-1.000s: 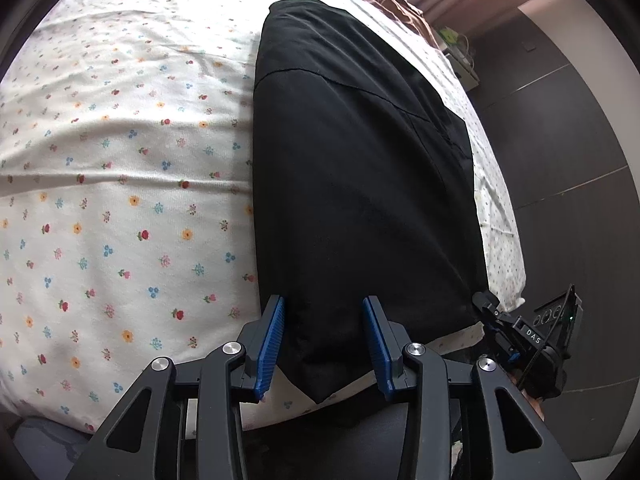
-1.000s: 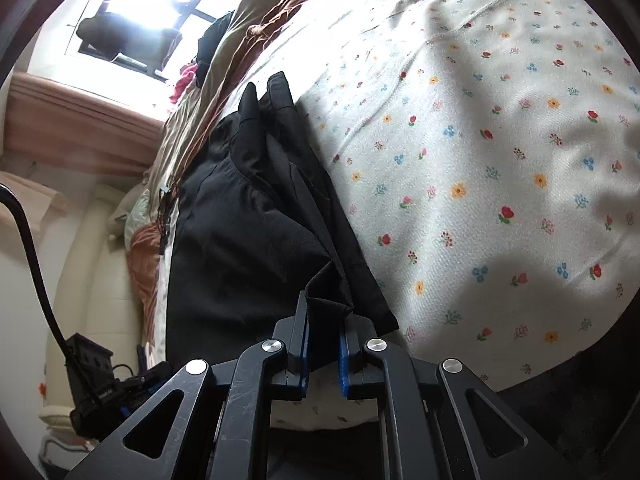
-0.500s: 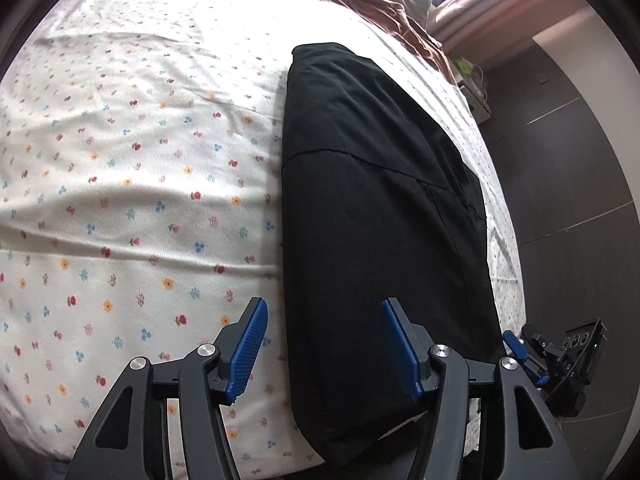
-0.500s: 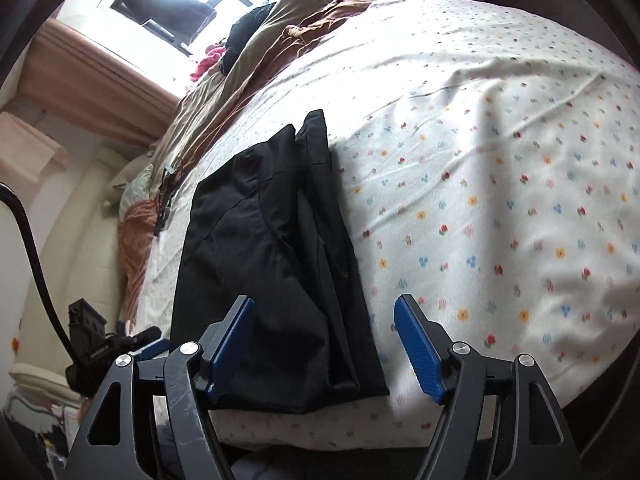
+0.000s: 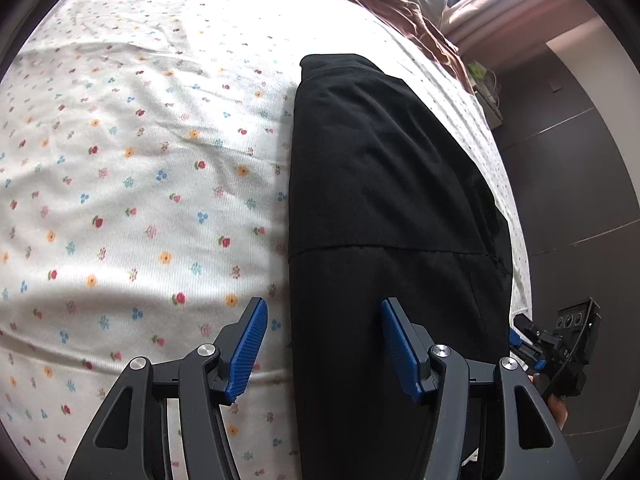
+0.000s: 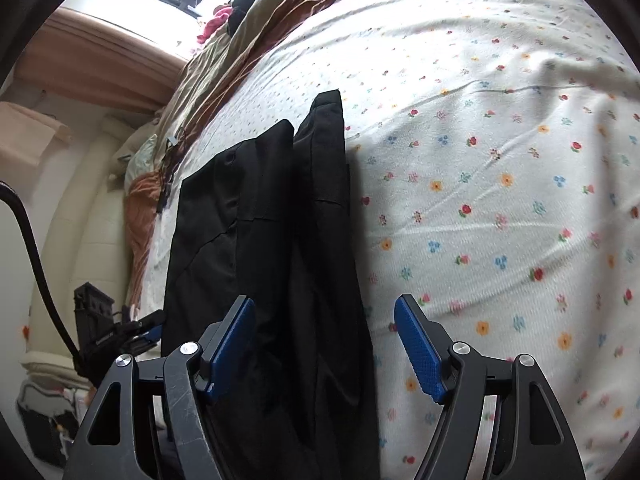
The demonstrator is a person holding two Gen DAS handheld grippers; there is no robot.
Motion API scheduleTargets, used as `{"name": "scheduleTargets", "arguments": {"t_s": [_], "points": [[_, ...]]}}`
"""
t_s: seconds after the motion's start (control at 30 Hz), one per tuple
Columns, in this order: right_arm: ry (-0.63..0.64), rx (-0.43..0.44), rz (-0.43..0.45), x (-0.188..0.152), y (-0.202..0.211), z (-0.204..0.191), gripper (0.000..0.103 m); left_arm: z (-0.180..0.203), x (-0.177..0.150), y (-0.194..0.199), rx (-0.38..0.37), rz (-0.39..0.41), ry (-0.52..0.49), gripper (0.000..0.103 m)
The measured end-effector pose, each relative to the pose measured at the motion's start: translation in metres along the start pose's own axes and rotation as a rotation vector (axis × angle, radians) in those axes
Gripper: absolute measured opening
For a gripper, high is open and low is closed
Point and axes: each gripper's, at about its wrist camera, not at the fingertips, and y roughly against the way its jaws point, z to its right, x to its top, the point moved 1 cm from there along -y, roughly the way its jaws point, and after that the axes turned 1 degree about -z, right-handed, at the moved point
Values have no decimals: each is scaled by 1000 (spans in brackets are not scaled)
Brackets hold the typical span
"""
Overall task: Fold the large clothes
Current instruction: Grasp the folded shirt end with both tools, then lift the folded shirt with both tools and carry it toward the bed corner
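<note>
A black garment (image 5: 384, 208) lies folded into a long strip on a bed covered by a white flowered sheet (image 5: 132, 168), near the bed's edge. The left gripper (image 5: 324, 344) hangs over the strip's near end with its blue fingers (image 5: 248, 348) spread wide and released, holding nothing; one finger sits above the sheet, the other above the cloth. The right gripper (image 6: 326, 348) is likewise spread apart and empty over the near end of the garment (image 6: 272, 240).

Only the left wrist view shows the garment's smooth top face with a seam across it, the dark floor (image 5: 580, 184) beside the bed, and the other gripper at the far right. Only the right wrist view shows the strip's layered edges, a rumpled brown blanket (image 6: 240, 40) beyond it, a bright window, and a cream headboard (image 6: 80, 216).
</note>
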Motion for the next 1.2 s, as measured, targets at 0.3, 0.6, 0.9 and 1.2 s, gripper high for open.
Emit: {"name": "scheduleTargets", "arguments": {"t_s": [0.3,0.6,0.9,1.2], "points": [[24,108,-105,31,-39,5,73,-1,39,-18,-19,7,1,61],[28,218,-184,56,-72,0,71,5,54,-35,-13,16,-11,60],[16,261,-240,66,-96,-5,34,6,68,-45,12,24,-4,60],[130,179,-163,58,-57,-38,17,32,72,-32,84,73,-28,38]]}}
